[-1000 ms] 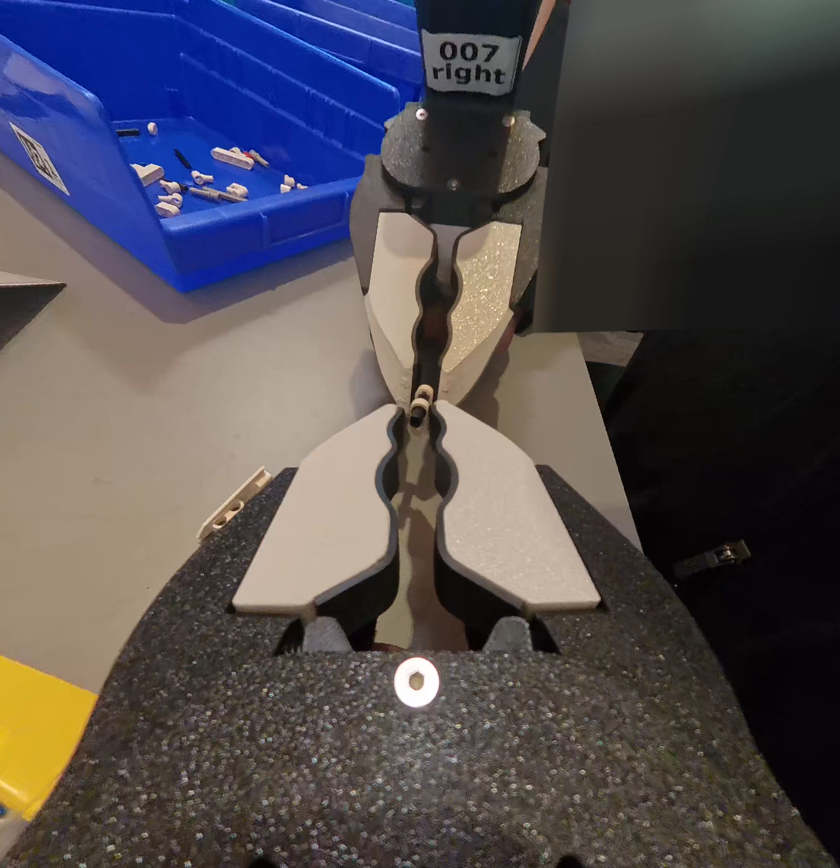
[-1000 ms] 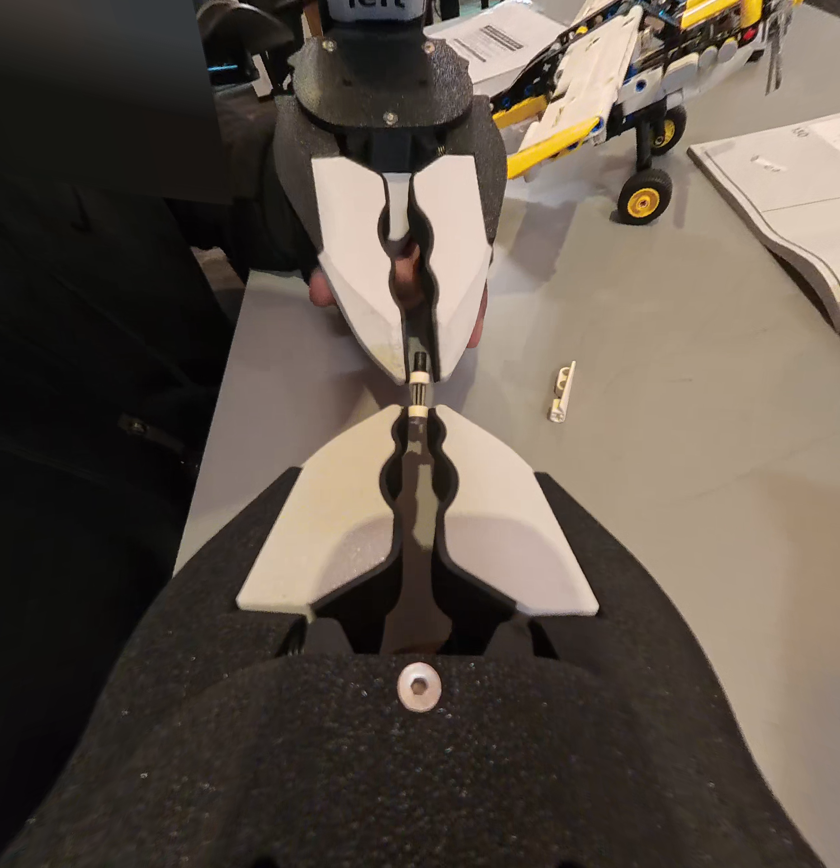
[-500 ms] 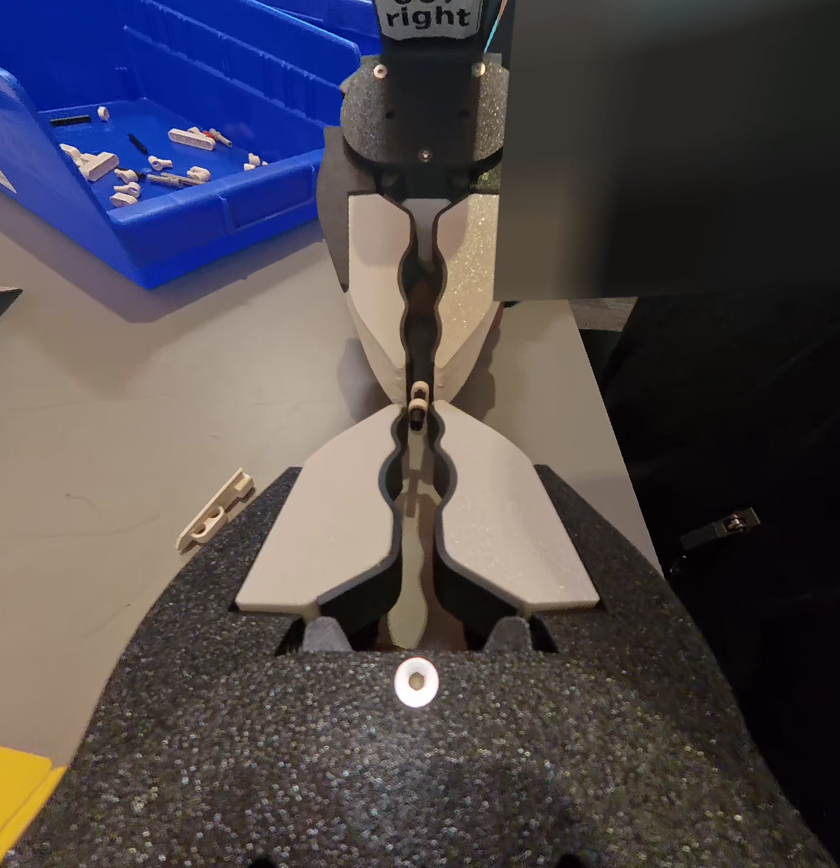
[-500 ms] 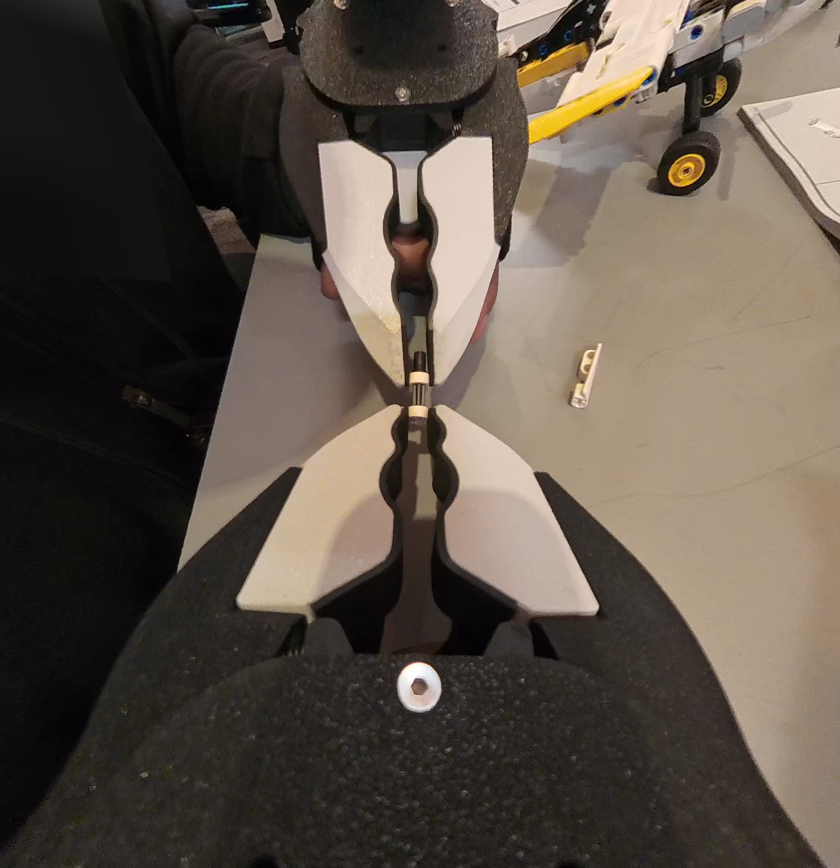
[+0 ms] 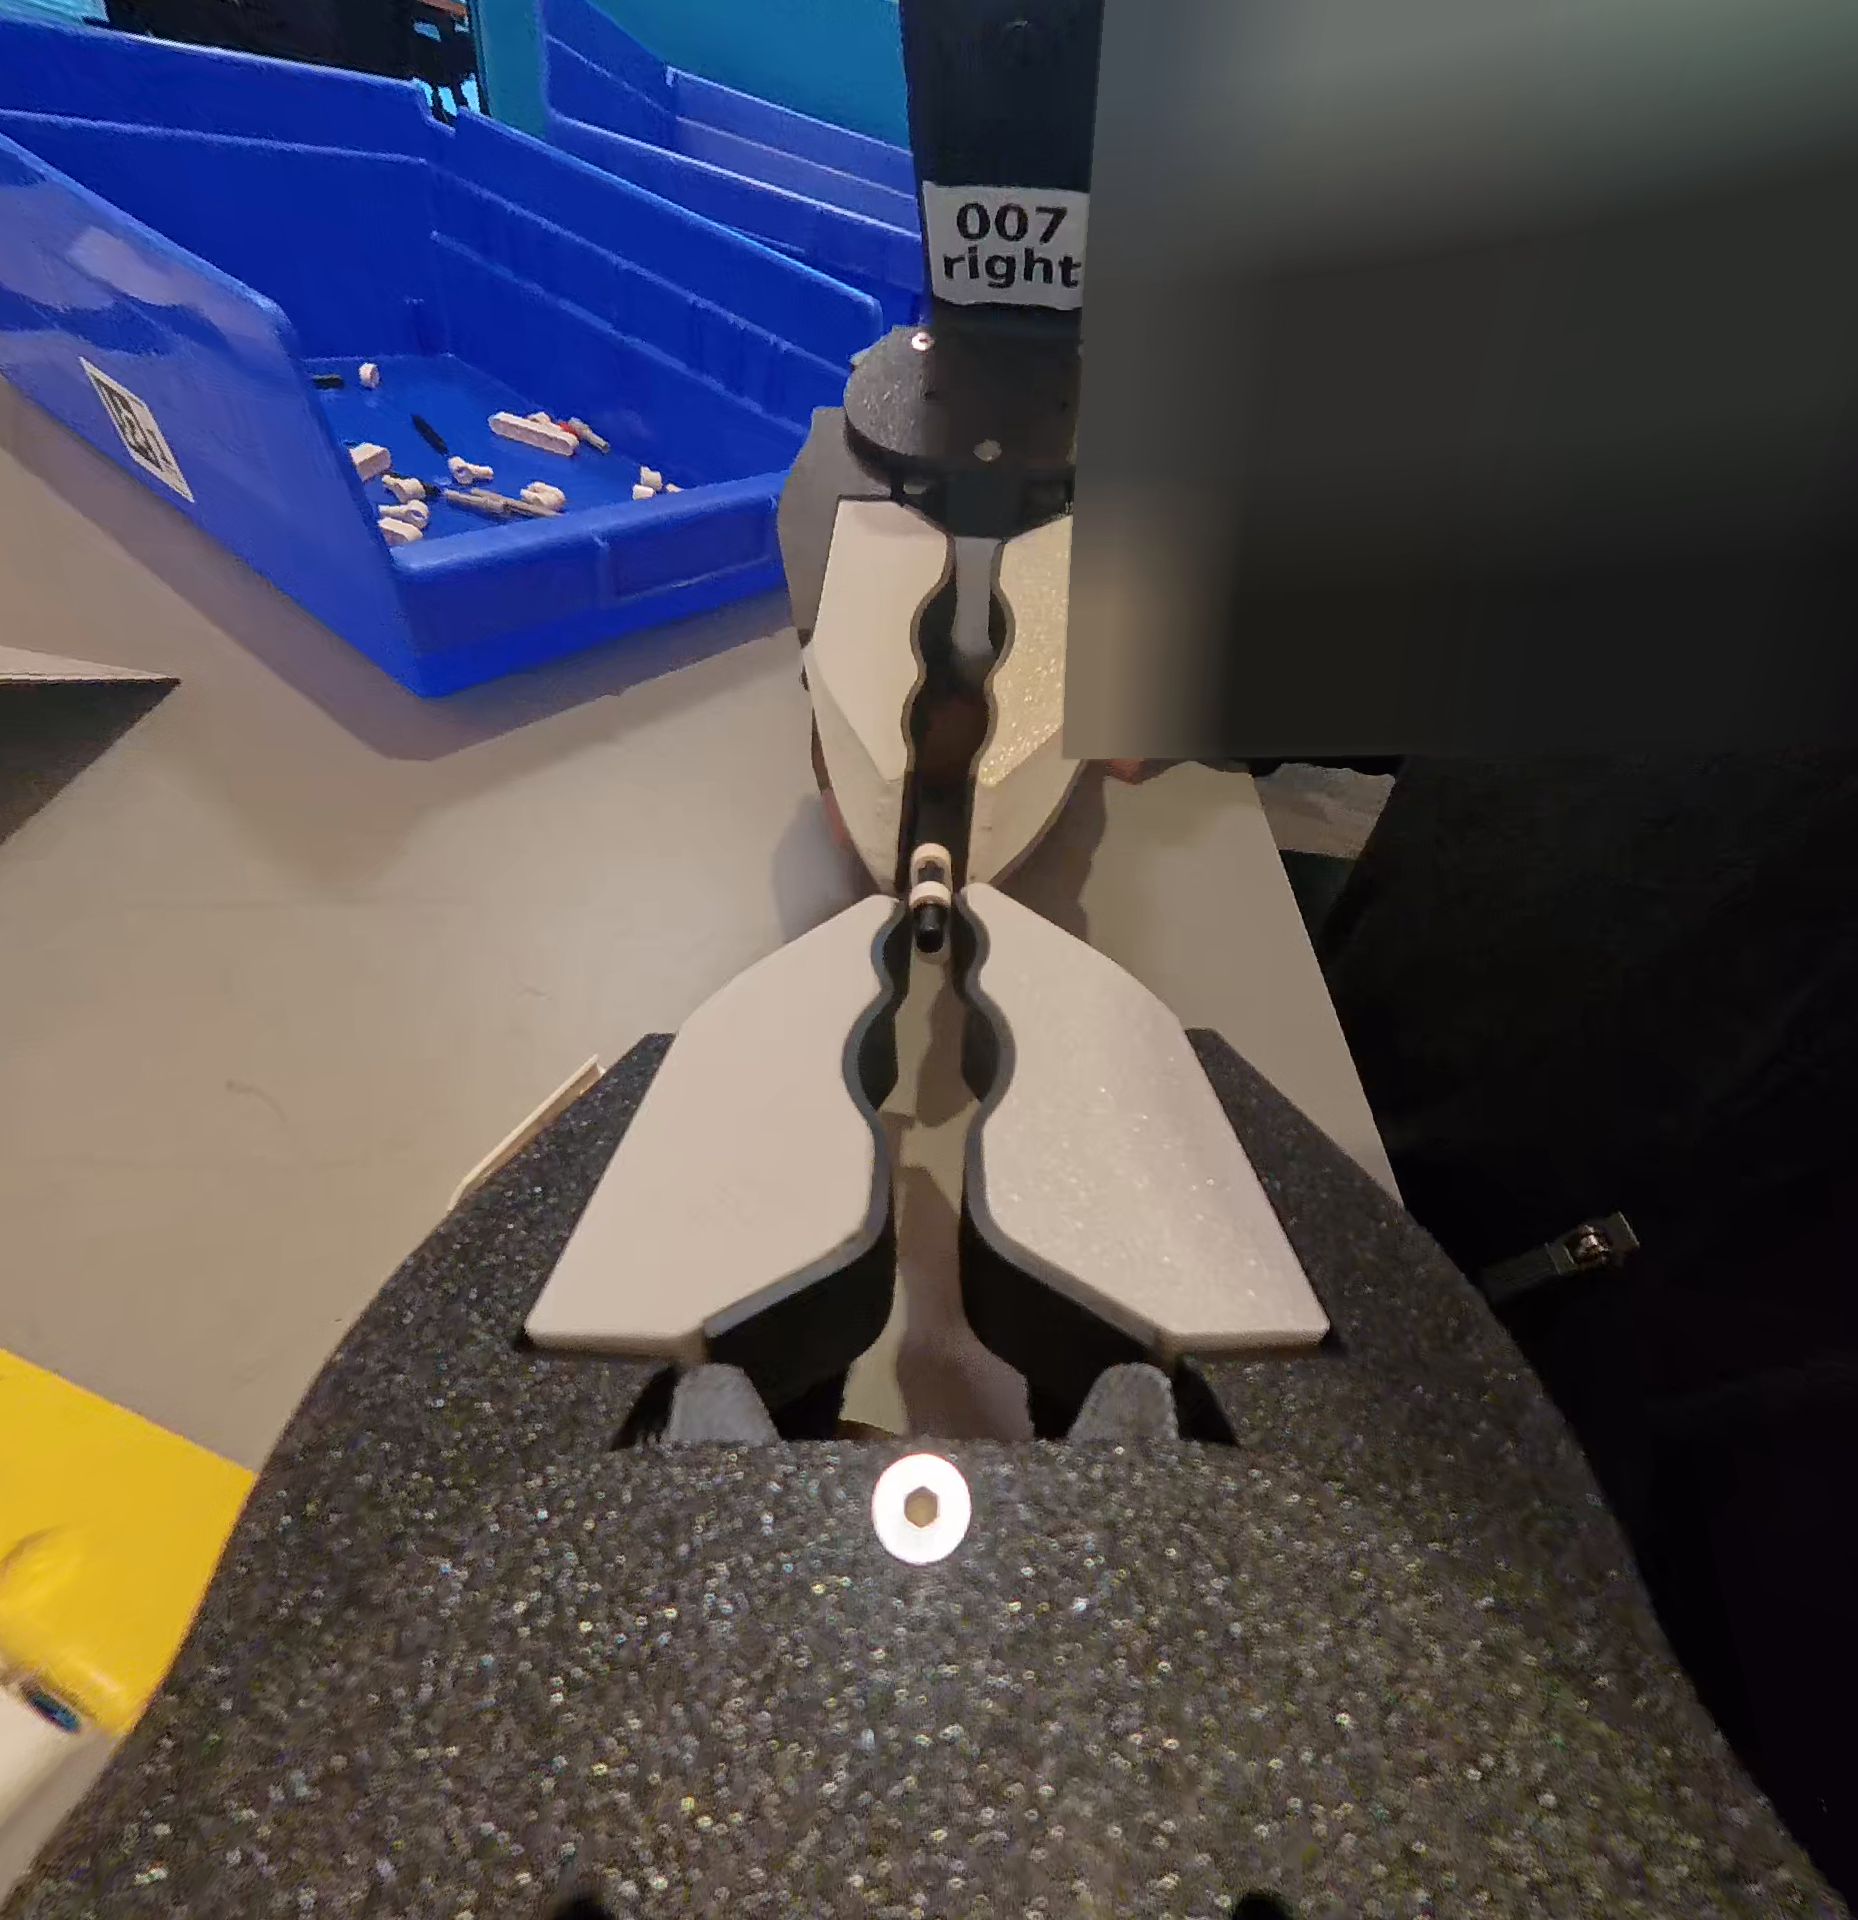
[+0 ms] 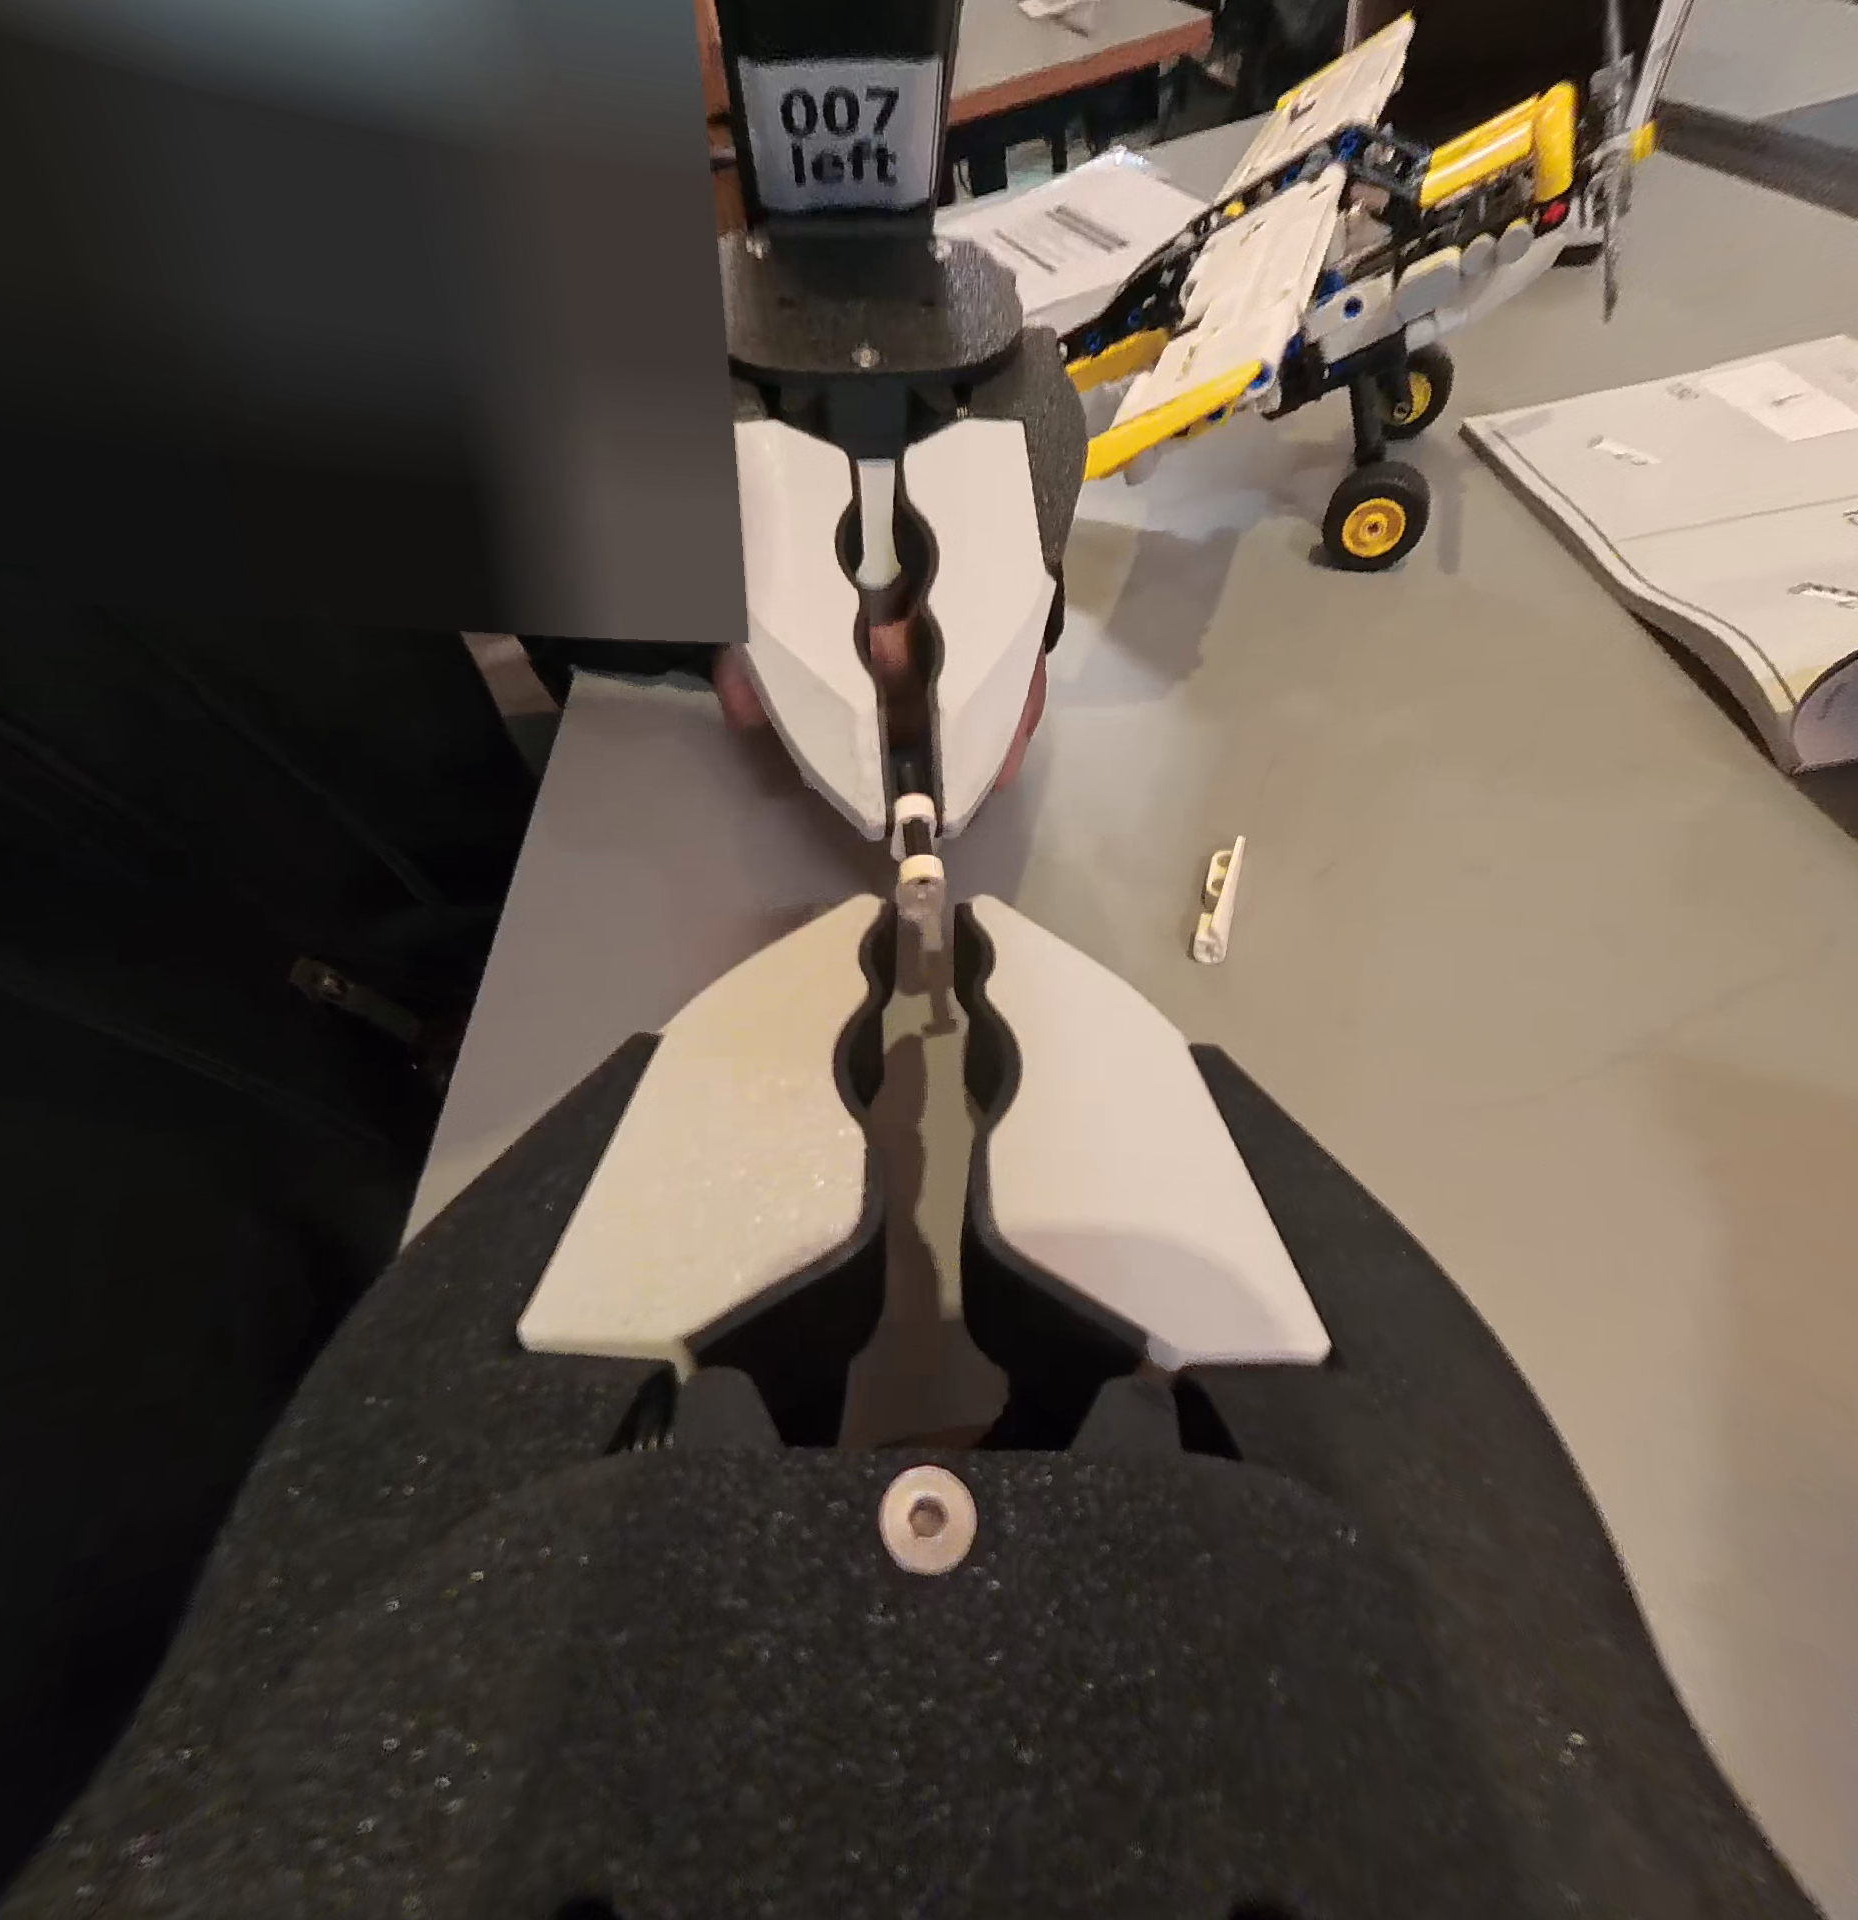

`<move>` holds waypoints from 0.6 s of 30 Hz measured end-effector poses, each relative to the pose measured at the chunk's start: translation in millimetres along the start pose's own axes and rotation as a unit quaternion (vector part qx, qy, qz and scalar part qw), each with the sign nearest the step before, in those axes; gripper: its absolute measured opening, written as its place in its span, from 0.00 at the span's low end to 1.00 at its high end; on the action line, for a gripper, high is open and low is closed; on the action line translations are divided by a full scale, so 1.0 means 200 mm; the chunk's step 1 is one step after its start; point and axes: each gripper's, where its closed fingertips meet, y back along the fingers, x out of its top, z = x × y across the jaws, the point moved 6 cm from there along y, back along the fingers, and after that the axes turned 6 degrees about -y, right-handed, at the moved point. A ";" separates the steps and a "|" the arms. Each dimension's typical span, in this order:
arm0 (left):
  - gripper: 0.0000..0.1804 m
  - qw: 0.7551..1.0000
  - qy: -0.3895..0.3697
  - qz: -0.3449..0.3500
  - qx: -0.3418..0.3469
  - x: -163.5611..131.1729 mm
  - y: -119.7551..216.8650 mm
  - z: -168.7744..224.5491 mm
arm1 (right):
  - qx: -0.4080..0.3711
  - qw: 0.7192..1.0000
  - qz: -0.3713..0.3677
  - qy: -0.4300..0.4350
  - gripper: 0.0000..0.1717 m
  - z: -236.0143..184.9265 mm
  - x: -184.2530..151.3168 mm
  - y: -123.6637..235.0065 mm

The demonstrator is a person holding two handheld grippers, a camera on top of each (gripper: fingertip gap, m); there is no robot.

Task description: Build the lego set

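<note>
The left tool is clamped on a short black axle carrying two cream bushes, above the table edge. The right tool meets it tip to tip, its fingers slightly apart around the blurred near end and not pressing. Keeping both tools in one line matters. A small white piece lies well to the side. Farther off, a blue bin and a toy plane stand clear of the tools.

Blue bin with small pale parts at the back of the grey worktop, yellow block near left, yellow-white wheeled model, open booklet, loose white piece, printed sheet.
</note>
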 end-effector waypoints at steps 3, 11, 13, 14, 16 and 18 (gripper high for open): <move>0.04 1.000 -0.001 0.001 0.001 0.00 0.00 0.00 | 0.005 1.000 0.018 -0.003 0.05 0.00 0.02 0.01; 0.04 1.000 0.000 0.004 -0.008 0.00 0.00 0.01 | 0.010 1.000 0.022 -0.005 0.04 -0.01 0.02 0.00; 0.04 1.000 0.001 0.006 -0.015 0.00 0.00 0.01 | 0.015 1.000 0.024 0.000 0.04 -0.01 0.02 0.00; 0.04 1.000 0.003 0.007 -0.019 0.00 0.00 0.01 | 0.018 1.000 0.025 0.002 0.04 -0.02 0.02 0.00; 0.04 1.000 0.003 0.006 -0.026 0.00 0.00 0.02 | 0.025 0.999 0.027 0.001 0.04 -0.02 0.02 0.00; 0.04 1.000 0.006 0.006 -0.031 0.00 0.00 0.02 | 0.029 0.999 0.028 0.002 0.04 -0.03 0.02 0.00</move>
